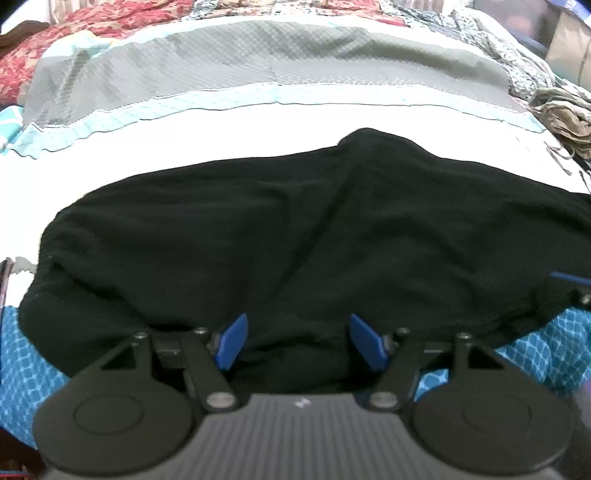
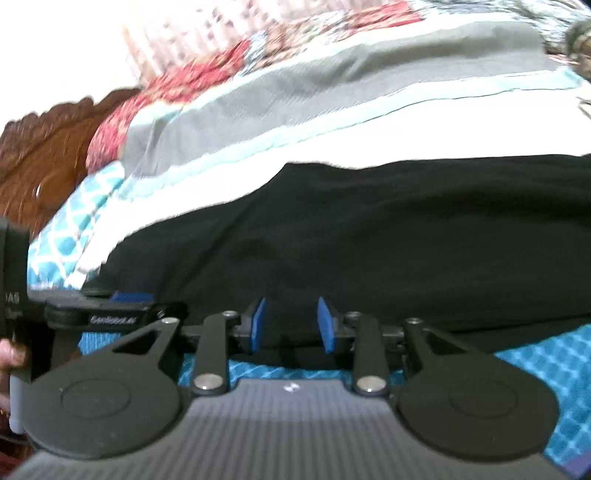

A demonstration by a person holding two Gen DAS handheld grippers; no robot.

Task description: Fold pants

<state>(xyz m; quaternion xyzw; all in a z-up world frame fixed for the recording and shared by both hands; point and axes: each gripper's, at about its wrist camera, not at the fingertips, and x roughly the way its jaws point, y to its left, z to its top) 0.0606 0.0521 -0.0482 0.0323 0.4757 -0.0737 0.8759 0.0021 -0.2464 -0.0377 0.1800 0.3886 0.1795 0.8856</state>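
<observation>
- Two grippers hover at the near edge of black pants (image 1: 295, 229) spread on a bed (image 1: 229, 122).
- Left gripper (image 1: 295, 341): jaws apart, over the cloth, gripping nothing.
- Right gripper (image 2: 291, 325): jaws narrowly apart, not clamped.

Black cloth pants (image 1: 295, 229) spread wide across near half of bed, low and flat; tongs can pass over them.
Beyond pants, white band of quilted bedspread (image 1: 184, 140) lies bare, then grey band: open room there.
Far edge blocked by red floral bedding (image 1: 74, 33) and patterned crumpled cloth pile (image 1: 517, 55) at right.
Small beige crumpled garment (image 1: 565, 110) sits near pants' far right end.
Carved brown wooden headboard (image 2: 48, 147) bounds bed's left end.
Left tongs (image 2: 133, 301) close beside right tongs (image 2: 291, 325), narrow gap between.
</observation>
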